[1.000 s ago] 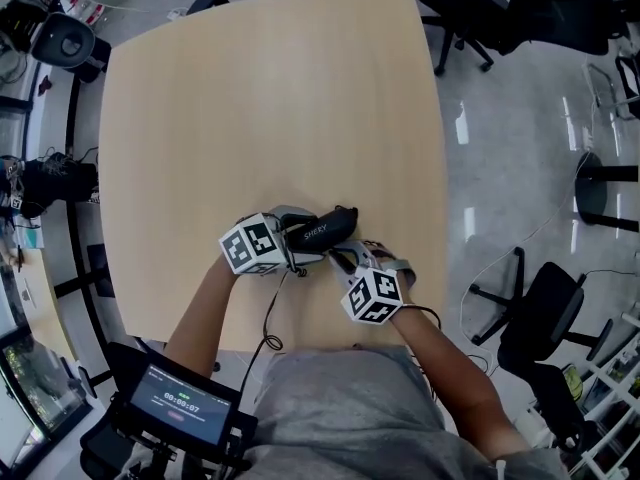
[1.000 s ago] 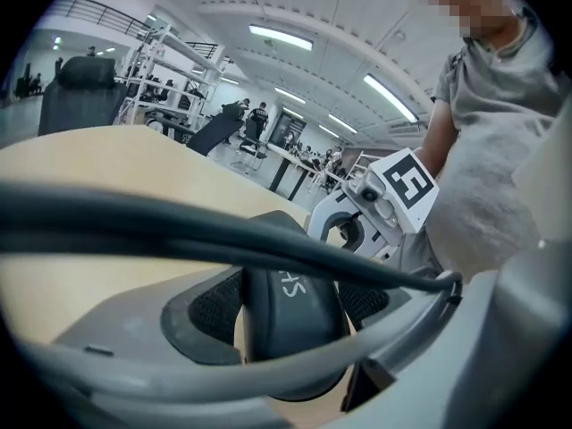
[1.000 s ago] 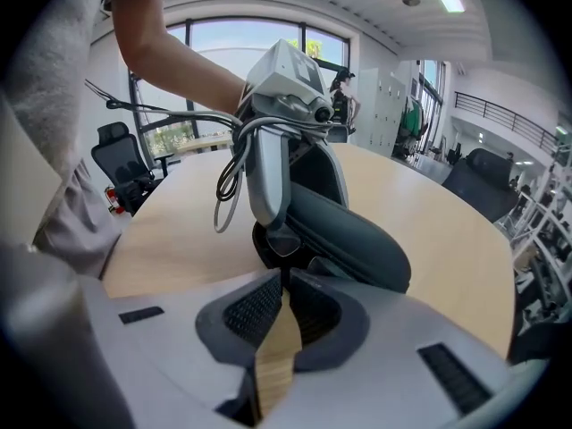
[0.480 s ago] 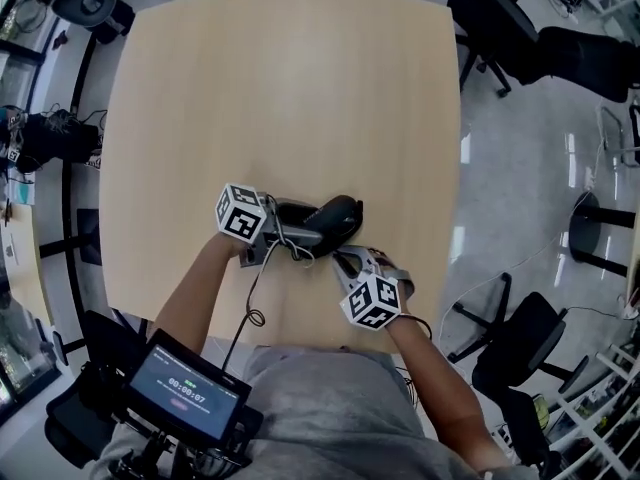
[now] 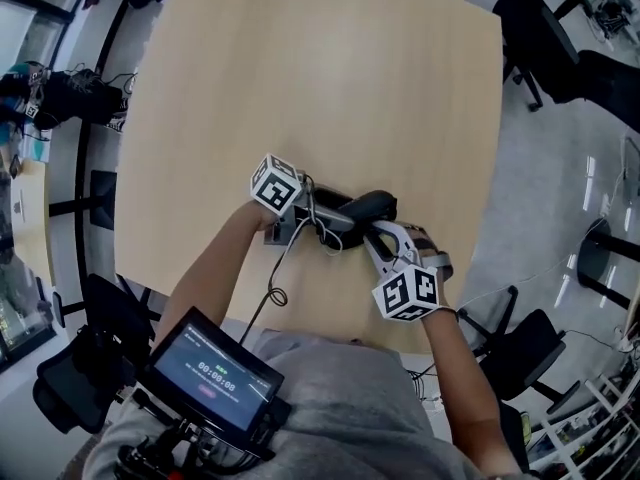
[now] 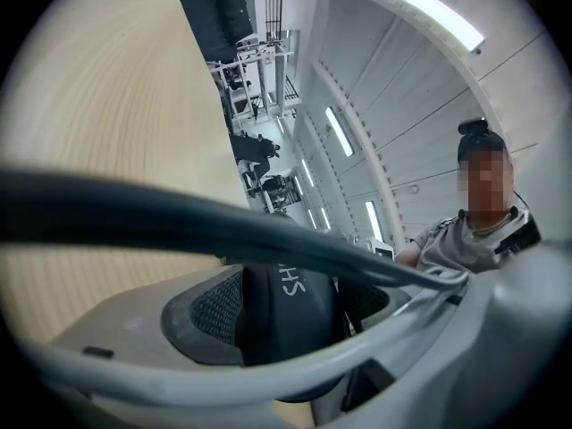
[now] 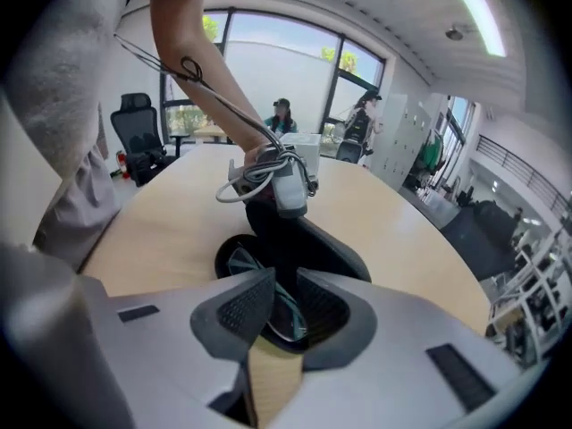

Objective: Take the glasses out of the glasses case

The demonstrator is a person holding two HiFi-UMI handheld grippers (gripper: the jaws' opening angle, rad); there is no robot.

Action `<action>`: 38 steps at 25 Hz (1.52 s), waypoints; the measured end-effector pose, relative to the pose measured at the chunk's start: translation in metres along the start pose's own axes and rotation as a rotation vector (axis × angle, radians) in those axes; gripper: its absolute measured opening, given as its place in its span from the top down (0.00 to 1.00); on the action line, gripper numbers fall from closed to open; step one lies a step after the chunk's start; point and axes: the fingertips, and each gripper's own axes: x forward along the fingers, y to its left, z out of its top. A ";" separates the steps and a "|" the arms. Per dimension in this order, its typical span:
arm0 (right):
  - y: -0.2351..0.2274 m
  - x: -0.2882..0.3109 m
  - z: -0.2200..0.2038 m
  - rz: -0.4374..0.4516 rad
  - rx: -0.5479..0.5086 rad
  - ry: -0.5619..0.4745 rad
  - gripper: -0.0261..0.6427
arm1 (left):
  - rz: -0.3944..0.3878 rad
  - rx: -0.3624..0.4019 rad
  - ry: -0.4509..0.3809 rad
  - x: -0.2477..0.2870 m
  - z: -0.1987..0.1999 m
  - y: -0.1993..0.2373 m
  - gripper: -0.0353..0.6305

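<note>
**Table** (image 5: 300, 68). Pale wood. The work is placed near its near edge, just in front of the person.

**Case** (image 5: 362, 208). Black, with white lettering on its side. It is laid on the table between the two tools. In the right gripper view its mouth is seen open toward that tool, with the dark hollow exposed.

**Left gripper** (image 6: 290, 300). The jaws are closed on the case, which fills the gap between the ribbed pads (image 6: 214, 307). The case is thus pinned at the end away from its mouth. A dark cable (image 6: 179, 226) is draped across this view.

**Right gripper** (image 7: 285, 280). The jaws are drawn narrow at the mouth of the case, with the glasses taken between them. A lens edge is seen against one pad. A pinch is judged to be made, though contact on the other side is not plainly shown.

**Glasses** (image 7: 285, 318). One clear lens in a thin rim is shown at the mouth, between the right pads. The rest is hidden inside the case or behind the jaws. They are not yet out.

**Progress.**
- Done: the case is opened and held down, and the glasses are reached and apparently gripped.
- Left: the glasses are to be drawn clear of the mouth while the case is kept pinned, then set down apart from it.
- The task is judged to be past its midpoint, with the extraction itself not yet carried out.
</note>
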 end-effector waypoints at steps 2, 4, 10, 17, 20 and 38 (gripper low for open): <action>-0.002 0.009 0.001 0.021 -0.093 0.030 0.78 | -0.017 -0.020 0.003 0.000 -0.002 -0.002 0.44; -0.003 0.016 0.000 0.049 -0.186 0.064 0.77 | -0.029 -0.030 -0.002 0.001 -0.001 -0.004 0.44; 0.005 0.033 -0.006 0.126 -0.372 0.133 0.79 | -0.042 -0.063 -0.032 0.000 0.002 -0.003 0.44; 0.016 0.039 -0.008 0.180 -0.495 0.216 0.89 | -0.054 -0.094 -0.047 0.000 0.001 -0.001 0.44; 0.019 0.040 -0.010 0.186 -0.455 0.220 0.95 | -0.046 -0.099 -0.047 0.000 0.001 0.000 0.45; 0.012 0.016 -0.014 0.177 -0.391 0.174 0.95 | -0.048 -0.095 -0.049 -0.003 0.003 0.000 0.46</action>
